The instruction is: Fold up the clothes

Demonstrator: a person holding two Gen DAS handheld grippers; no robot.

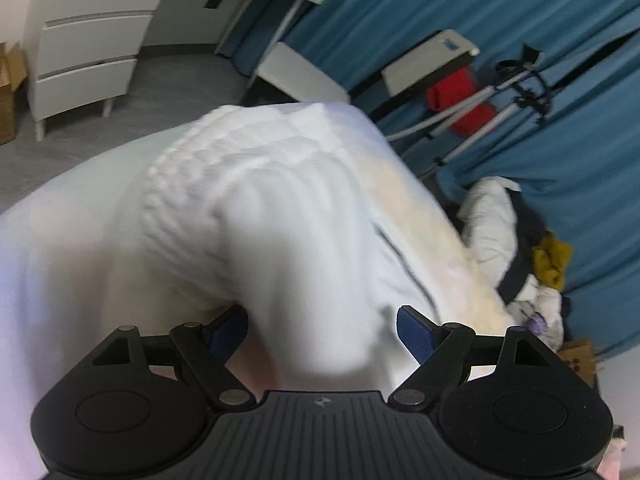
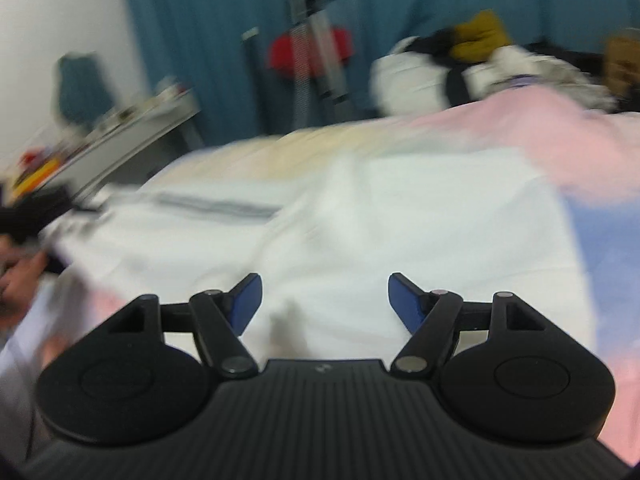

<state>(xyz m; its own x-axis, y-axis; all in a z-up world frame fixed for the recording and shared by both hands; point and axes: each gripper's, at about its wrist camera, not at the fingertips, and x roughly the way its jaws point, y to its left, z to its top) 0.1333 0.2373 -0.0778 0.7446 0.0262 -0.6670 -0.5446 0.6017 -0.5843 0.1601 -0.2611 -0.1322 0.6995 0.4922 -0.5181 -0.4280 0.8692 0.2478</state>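
Two grippers are seen, both with jaws spread and nothing clamped. At the left gripper [image 1: 322,330] a raised fold of a white knit garment [image 1: 256,184] stands between the blue pads [image 1: 414,330], which are not seen pressing on it. The right gripper [image 2: 322,304] is held released above the same white garment [image 2: 420,220], which is spread on a bed [image 2: 560,136] with a pastel cover. A heap of other clothes [image 2: 472,60] is noted at the far edge, before a blue curtain [image 2: 200,32]. Both views are blurred.

Garment [image 2: 360,220] on bed [image 2: 560,140]; clothes pile [image 2: 460,60] behind
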